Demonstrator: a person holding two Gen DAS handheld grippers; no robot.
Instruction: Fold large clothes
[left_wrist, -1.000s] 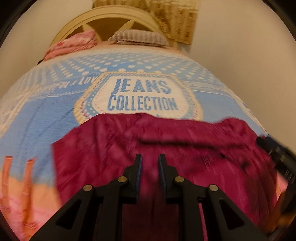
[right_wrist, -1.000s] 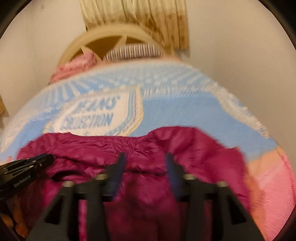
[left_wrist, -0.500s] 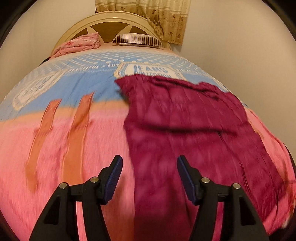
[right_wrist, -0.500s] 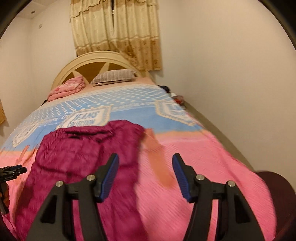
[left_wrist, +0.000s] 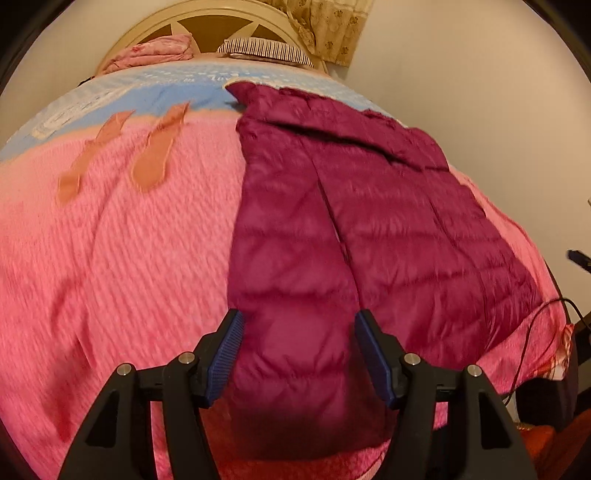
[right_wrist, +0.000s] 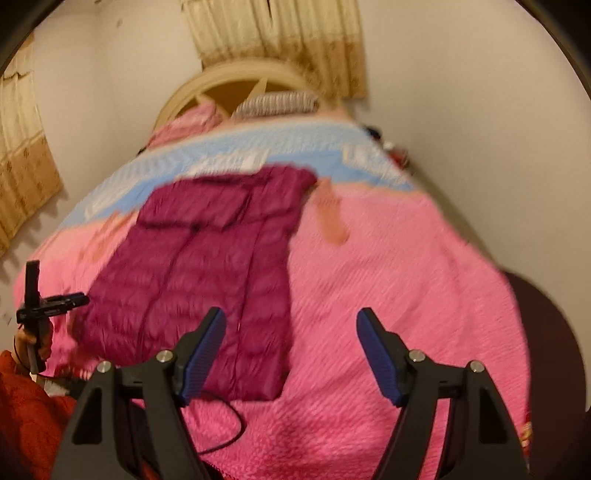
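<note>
**Inspector:** State of the left gripper (left_wrist: 298, 354)?

**Assistant:** Its fingers (left_wrist: 226, 354) stand well apart with nothing clamped. The maroon quilted jacket (left_wrist: 369, 229) lies flat on the bed, and its near hem sits between and beyond the two blue pads. The left pad lines up with the jacket's left edge, the right pad with the seam running up the middle of the garment.

**Inspector:** And the right gripper (right_wrist: 291, 356)?

**Assistant:** Also spread wide, holding nothing. In the right wrist view the jacket (right_wrist: 207, 266) lies ahead and to the left of the fingers (right_wrist: 380, 358); its near right corner falls between them, close to the left pad. Beyond the right pad there is only pink bedspread (right_wrist: 399, 280).

**Inspector:** Condition of the garment?

**Assistant:** Folded into a long panel, with the collar end toward the headboard (left_wrist: 221, 22) and reaching the blue band of the cover. Contact between pads and fabric cannot be told.

**Inspector:** Other items?

**Assistant:** A striped pillow (left_wrist: 266, 50) at the head, a curtain (right_wrist: 273, 44) behind it, and a thin black cable (right_wrist: 225, 424) near the right gripper's left finger. The left gripper also shows at the left edge of the right wrist view, blurred.
</note>
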